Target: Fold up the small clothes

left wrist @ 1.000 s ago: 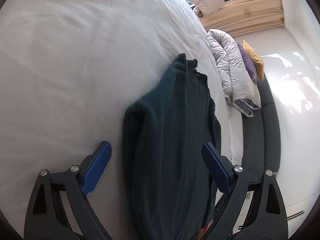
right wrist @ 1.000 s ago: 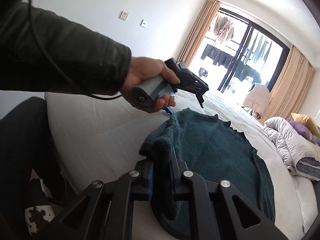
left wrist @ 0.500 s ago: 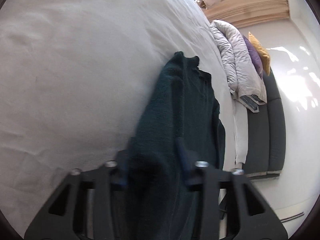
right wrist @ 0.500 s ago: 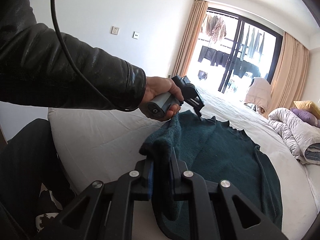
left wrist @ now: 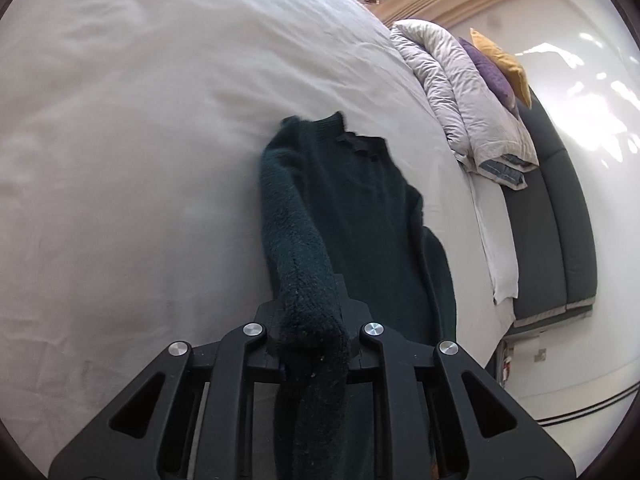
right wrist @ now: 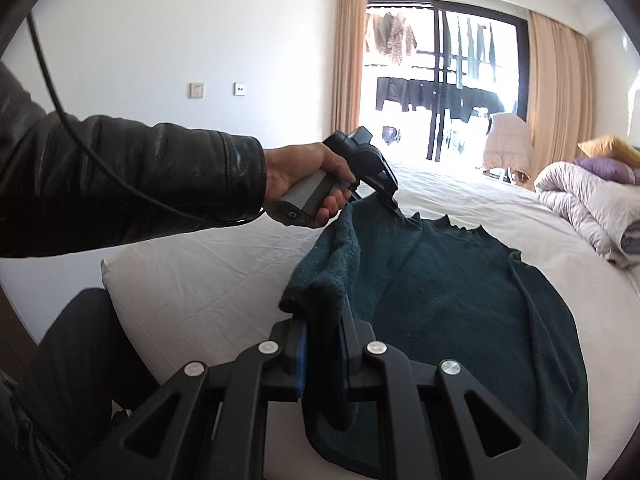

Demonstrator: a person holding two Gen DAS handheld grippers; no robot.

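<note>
A dark green fleece sweater (left wrist: 360, 216) lies on the white bed (left wrist: 140, 140). My left gripper (left wrist: 310, 320) is shut on its left edge, which is lifted into a fold running away from me. In the right wrist view the sweater (right wrist: 460, 300) spreads to the right. My right gripper (right wrist: 324, 320) is shut on the near corner of the same edge, held above the sheet. The left gripper (right wrist: 394, 210), in the person's hand, pinches the far end near the collar.
A folded grey quilt (left wrist: 460, 96) with purple and yellow cushions (left wrist: 500, 64) lies at the bed's far right. A dark sofa (left wrist: 560, 220) runs beside the bed. A balcony door and curtains (right wrist: 440, 80) stand beyond. The person's leg (right wrist: 76, 360) is at the left.
My left gripper, open around the sweater a second ago, has shut on its left edge and lifted it. My right gripper has kept its hold and risen with it.
</note>
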